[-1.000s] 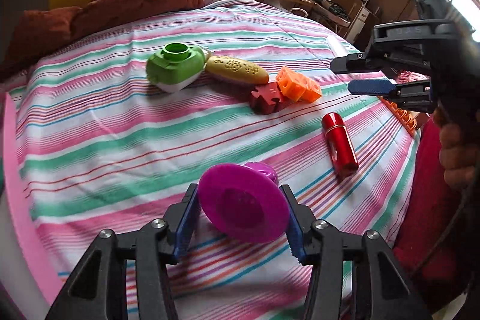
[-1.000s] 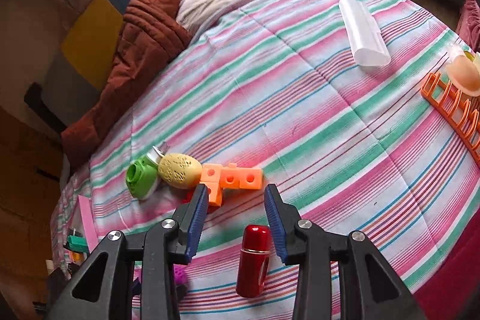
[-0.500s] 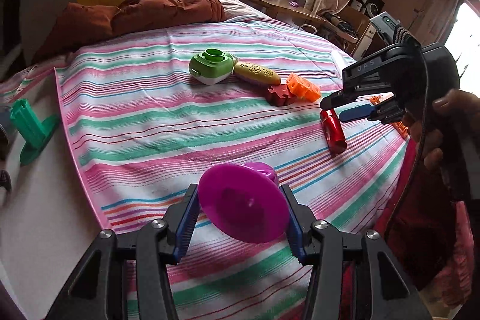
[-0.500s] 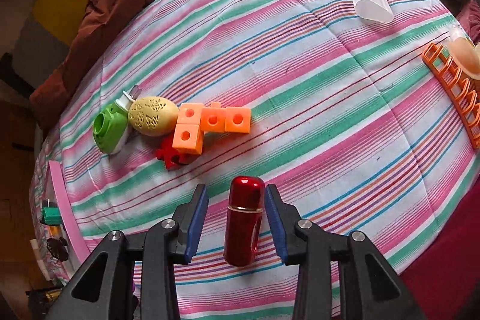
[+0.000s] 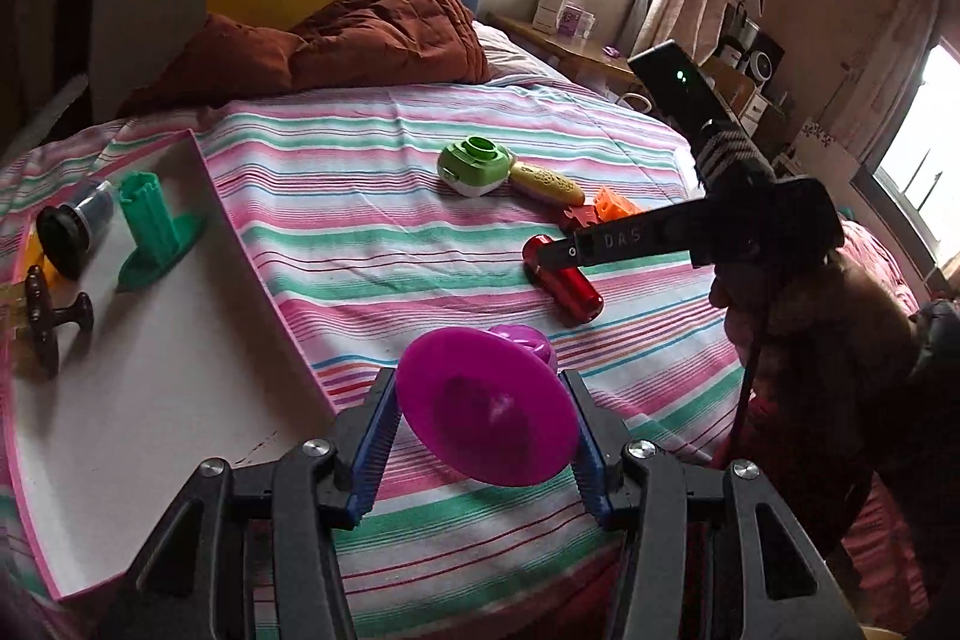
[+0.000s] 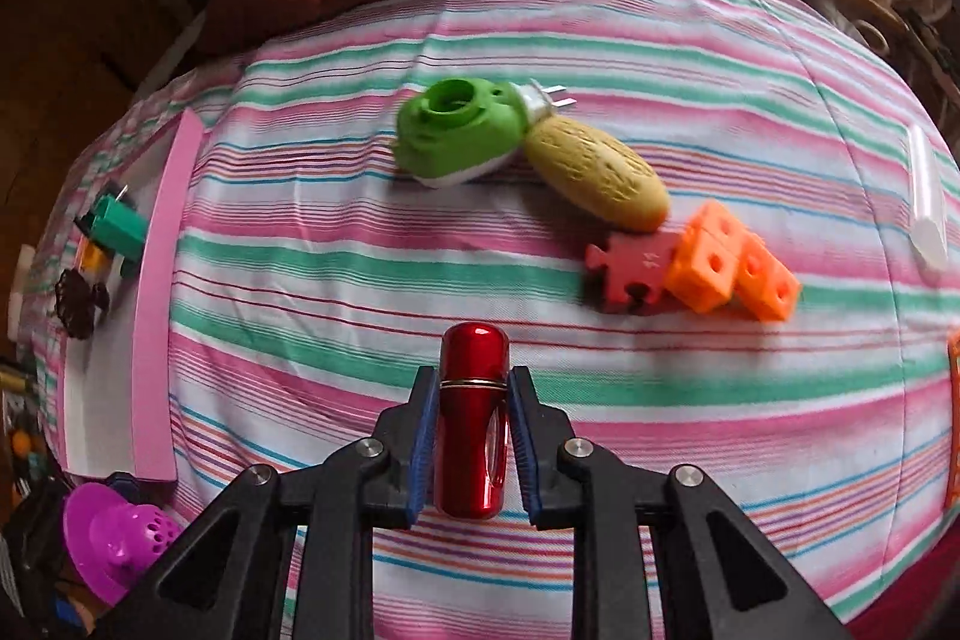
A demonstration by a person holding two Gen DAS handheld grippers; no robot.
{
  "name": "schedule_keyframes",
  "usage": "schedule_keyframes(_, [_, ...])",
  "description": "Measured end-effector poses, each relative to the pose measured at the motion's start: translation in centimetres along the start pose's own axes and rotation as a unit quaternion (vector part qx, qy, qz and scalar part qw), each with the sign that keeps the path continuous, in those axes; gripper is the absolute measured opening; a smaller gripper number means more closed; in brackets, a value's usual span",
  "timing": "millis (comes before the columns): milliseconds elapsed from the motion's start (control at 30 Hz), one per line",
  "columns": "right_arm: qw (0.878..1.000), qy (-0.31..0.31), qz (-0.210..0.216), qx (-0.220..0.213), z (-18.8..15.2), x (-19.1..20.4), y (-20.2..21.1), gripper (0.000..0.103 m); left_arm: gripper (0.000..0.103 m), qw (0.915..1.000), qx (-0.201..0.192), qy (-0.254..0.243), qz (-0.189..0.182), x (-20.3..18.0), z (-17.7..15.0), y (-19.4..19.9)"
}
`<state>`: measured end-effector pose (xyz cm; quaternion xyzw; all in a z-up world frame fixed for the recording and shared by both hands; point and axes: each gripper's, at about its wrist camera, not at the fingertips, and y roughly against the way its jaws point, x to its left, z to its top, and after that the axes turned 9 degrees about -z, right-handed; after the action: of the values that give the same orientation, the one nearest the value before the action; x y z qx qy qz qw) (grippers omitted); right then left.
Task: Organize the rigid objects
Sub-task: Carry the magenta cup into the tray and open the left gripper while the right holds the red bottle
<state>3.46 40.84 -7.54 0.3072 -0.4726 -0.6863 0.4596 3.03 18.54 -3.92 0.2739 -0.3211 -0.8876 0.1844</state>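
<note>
My left gripper (image 5: 483, 427) is shut on a magenta strainer (image 5: 486, 403), held above the striped bedspread near the white tray (image 5: 180, 400). The strainer (image 6: 114, 538) also shows low left in the right wrist view. My right gripper (image 6: 471, 436) is shut on a shiny red cylinder (image 6: 471, 424) that lies on the bedspread; its blue pads (image 6: 423, 445) press both sides. From the left wrist view, the right gripper (image 5: 558, 253) reaches down onto the red cylinder (image 5: 567, 283). A green plug-in device (image 6: 459, 133), a yellow oval piece (image 6: 594, 172), a pink puzzle piece (image 6: 630, 268) and orange cubes (image 6: 732, 271) lie beyond it.
The pink-rimmed tray holds a green stand (image 5: 153, 232), a dark knob (image 5: 51, 316) and a black-capped jar (image 5: 75, 226). A brown quilt (image 5: 336, 34) lies at the bed's head. A clear tube (image 6: 927, 202) lies at far right. A person's hand (image 5: 780, 292) holds the right gripper.
The right gripper came down over the red cylinder and closed on it. The left gripper carried the strainer toward the tray, which now fills the left of its view.
</note>
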Motion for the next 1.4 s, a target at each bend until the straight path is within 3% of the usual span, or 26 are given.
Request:
schedule_keyframes(67, [1.0, 0.013, 0.0, -0.002, 0.0, 0.7, -0.6, 0.026, 0.053, 0.9998, -0.009, 0.015, 0.006, 0.8, 0.1, 1.0])
schedule_keyframes(133, [0.999, 0.021, -0.002, 0.024, -0.2, 1.0, -1.9, 0.026, 0.053, 0.9993, -0.019, 0.03, 0.013, 1.8, 0.0, 2.1])
schedule_keyframes(267, [0.999, 0.046, -0.022, 0.01, -0.4, 1.7, -1.4, 0.026, 0.053, 0.9968, -0.032, 0.065, 0.032, 4.2, -0.3, 3.7])
schedule_keyframes(467, [0.999, 0.045, -0.02, 0.011, -0.6, 1.4, -1.2, 0.027, 0.053, 0.9905, -0.039, 0.116, 0.063, 7.5, -1.1, 5.0])
schedule_keyframes(833, [0.997, 0.063, -0.034, 0.006, -1.2, 1.5, -0.5, 0.026, 0.053, 0.9621, -0.05, 0.244, 0.112, 15.5, 0.9, 5.3])
schedule_keyframes(1000, [0.997, 0.067, -0.038, 0.004, -1.3, 1.8, -0.2, 0.026, 0.053, 0.9568, -0.066, 0.248, 0.137, 17.0, 2.9, 4.2])
schedule_keyframes(1167, [0.997, 0.068, -0.039, 0.003, -1.0, 2.0, -0.2, 0.026, 0.054, 0.9589, -0.08, 0.214, 0.169, 17.0, 4.8, 2.6])
schedule_keyframes(1400, [0.997, 0.066, -0.038, 0.003, -1.1, 2.0, 0.1, 0.026, 0.062, 0.9573, -0.059, 0.218, 0.18, 17.9, 4.6, 1.5])
